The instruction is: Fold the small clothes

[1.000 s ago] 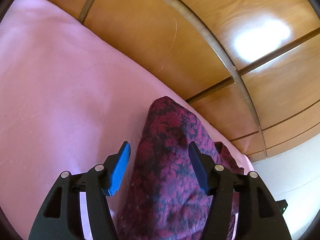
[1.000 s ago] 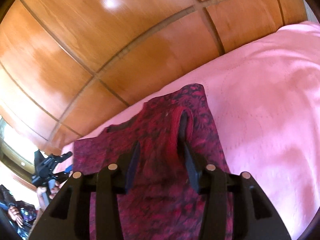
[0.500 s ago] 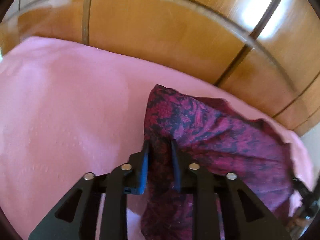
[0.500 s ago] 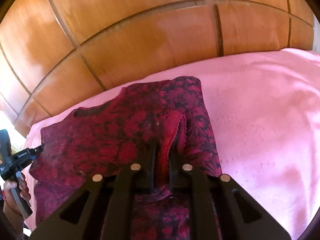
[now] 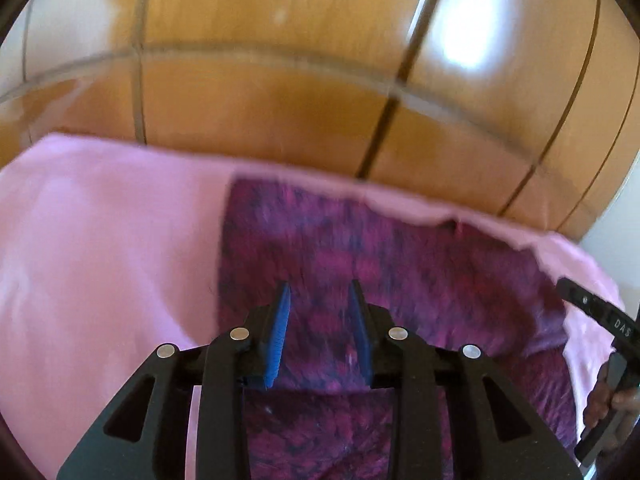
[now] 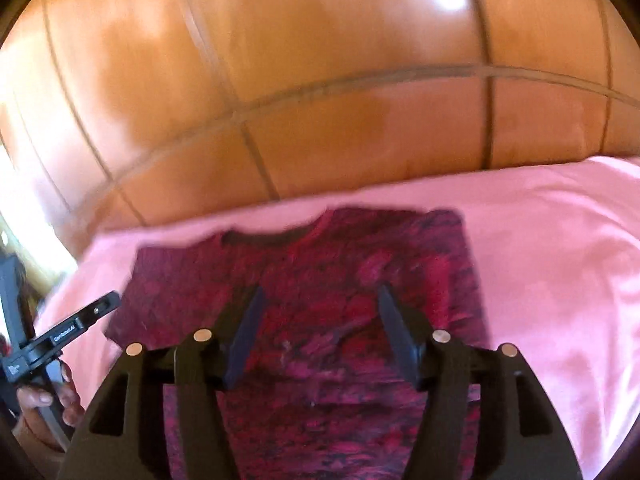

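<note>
A dark red and black patterned garment (image 5: 400,272) lies flat on a pink sheet (image 5: 100,260), its top part folded down over the lower part; it also shows in the right wrist view (image 6: 340,280). My left gripper (image 5: 320,296) is open and empty just above the garment's left part. My right gripper (image 6: 320,300) is wide open and empty above the garment's middle. The left gripper and the hand that holds it show at the left edge of the right wrist view (image 6: 60,336). The right gripper shows at the right edge of the left wrist view (image 5: 600,320).
The pink sheet (image 6: 560,280) covers a bed. Glossy wooden cupboard doors (image 5: 320,100) stand right behind the bed's far edge and also show in the right wrist view (image 6: 320,100). A pale wall (image 5: 616,216) shows at the right.
Both grippers were shut on the garment's top edge half a second ago. They have now let go and opened, and the folded part lies flat. Both views are blurred by motion.
</note>
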The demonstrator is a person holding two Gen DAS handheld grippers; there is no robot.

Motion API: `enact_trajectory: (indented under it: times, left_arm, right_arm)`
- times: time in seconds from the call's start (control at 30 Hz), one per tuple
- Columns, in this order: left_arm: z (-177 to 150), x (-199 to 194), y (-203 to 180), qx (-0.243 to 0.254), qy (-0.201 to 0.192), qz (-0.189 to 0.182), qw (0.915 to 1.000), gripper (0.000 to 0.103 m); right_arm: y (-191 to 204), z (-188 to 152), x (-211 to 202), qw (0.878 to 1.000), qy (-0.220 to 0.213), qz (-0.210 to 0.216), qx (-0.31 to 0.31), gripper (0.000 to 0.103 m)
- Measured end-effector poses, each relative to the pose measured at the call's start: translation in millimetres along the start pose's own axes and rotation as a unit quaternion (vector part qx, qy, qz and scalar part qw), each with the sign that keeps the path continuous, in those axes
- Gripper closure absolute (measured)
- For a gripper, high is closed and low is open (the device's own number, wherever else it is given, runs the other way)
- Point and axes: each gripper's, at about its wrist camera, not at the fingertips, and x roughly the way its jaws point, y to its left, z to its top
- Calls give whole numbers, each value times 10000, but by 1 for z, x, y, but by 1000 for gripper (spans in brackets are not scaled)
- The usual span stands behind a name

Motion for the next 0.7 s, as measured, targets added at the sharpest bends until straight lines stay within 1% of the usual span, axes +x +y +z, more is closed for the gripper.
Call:
enact_trajectory:
  times: [0.03, 0.07, 0.1, 0.13, 0.17, 0.2, 0.3, 0.37, 0.4, 0.43, 0.47, 0.5, 0.53, 0.6, 0.63, 0.7]
  left_arm:
    - [-7, 15, 0, -54, 176, 114, 9998, 75]
    - [-13, 27, 2, -90, 238, 133, 9996, 75]
    - [-17, 30, 4, -98, 173, 110, 9997, 75]
    - [-21, 32, 7, -87, 46, 118, 9999, 75]
    - [-21, 30, 6, -91, 34, 154, 9998, 75]
    - [-20, 30, 5, -96, 40, 201, 9997, 75]
    - [-22, 28, -2, -110, 25, 334, 9994, 75]
    - [-22, 15, -10, -117, -77, 447, 9989, 74]
    - [-23, 8, -11, -140, -120, 503, 9986, 70]
    - [-26, -1, -12, -168, -147, 489, 9986, 59]
    - [-29, -10, -9, -169, -184, 459, 9986, 48]
    - [-33, -19, -11, -152, -259, 466, 9985, 43]
    - [-39, -29, -13, -127, -342, 556, 9978, 40]
    - [-49, -41, -15, -84, -345, 512, 9981, 40]
    - [-56, -47, -15, -80, -302, 547, 9980, 40]
    - [-67, -55, -16, -55, -260, 601, 9978, 40]
  right_arm:
    - [2, -6, 16, 9996, 242, -128, -51, 38]
    - [2, -11, 30, 9987, 449, -236, -56, 38]
    - [0, -18, 43, 9978, 563, -331, -92, 38]
    - [-3, -25, 48, 9986, 376, -332, -155, 38]
    - [-1, -27, 48, 9988, 233, -352, -231, 38]
    - [2, -29, 50, 9983, 186, -429, -346, 37]
    - [3, -29, 51, 9980, 182, -478, -383, 36]
    - [3, -29, 47, 9982, 181, -443, -374, 36]
    - [3, -27, 44, 9981, 186, -433, -384, 36]
    - [4, -26, 37, 9984, 169, -387, -388, 32]
    - [3, -26, 29, 9988, 137, -322, -349, 25]
    - [2, -28, 21, 9991, 92, -292, -288, 23]
    - [0, -30, 11, 9994, 43, -299, -195, 21]
    - [-4, -37, -5, 9998, 7, -213, -52, 20]
    - [-7, -42, -12, 9997, 19, -228, 26, 15]
    - [-16, -53, -24, 9992, 151, -330, 194, 14]
